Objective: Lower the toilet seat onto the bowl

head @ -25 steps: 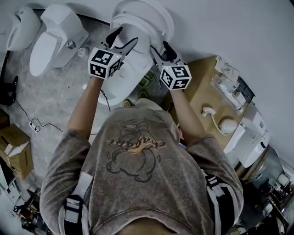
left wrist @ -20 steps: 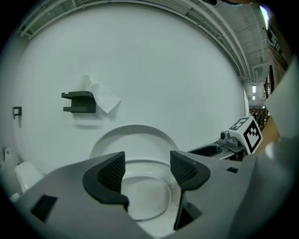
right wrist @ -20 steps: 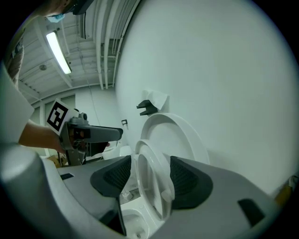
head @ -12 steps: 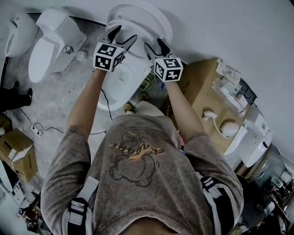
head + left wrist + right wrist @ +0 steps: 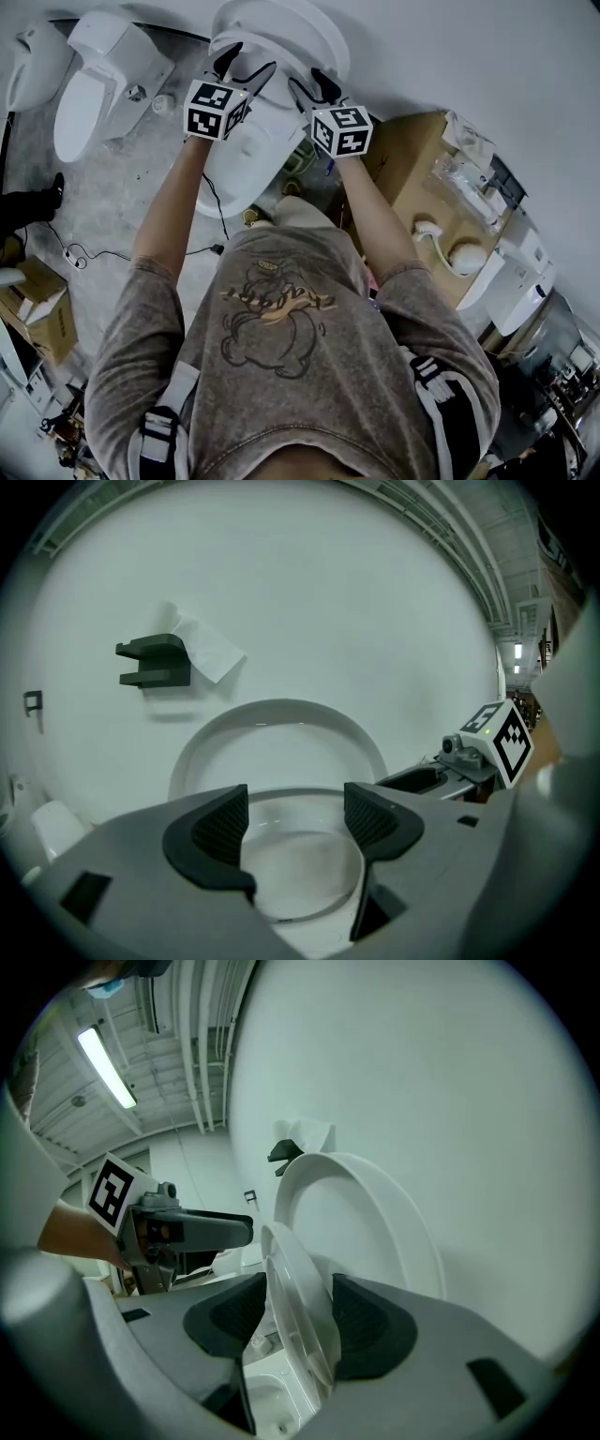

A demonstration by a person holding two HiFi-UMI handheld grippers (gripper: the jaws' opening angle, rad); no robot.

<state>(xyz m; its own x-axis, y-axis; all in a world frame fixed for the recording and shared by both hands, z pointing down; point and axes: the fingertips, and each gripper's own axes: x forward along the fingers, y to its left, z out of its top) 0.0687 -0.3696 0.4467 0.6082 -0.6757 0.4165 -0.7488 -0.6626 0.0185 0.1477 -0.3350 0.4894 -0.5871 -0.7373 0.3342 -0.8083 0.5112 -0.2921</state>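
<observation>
Head view: both arms reach toward a white toilet bowl [image 5: 236,161] at the wall, with the left claw [image 5: 249,60] and the right claw [image 5: 309,84] close side by side above it.
Right claw: its jaws have just been closing and they pinch the rim of the toilet seat [image 5: 289,1274], which stands on edge between the two pads.
Toilet seat: tilted, leaning forward from the upright lid [image 5: 375,1232] behind the right claw, and not yet on the bowl under the claw.
Left claw: spread wide, with nothing between the pads; the bowl shows beyond the gap.
Holder [image 5: 155,661]: dark, on the wall with paper, above and left of the left claw.
Second toilet [image 5: 94,84]: well left of the left claw.
Cardboard box [image 5: 412,173]: right of the right claw.
</observation>
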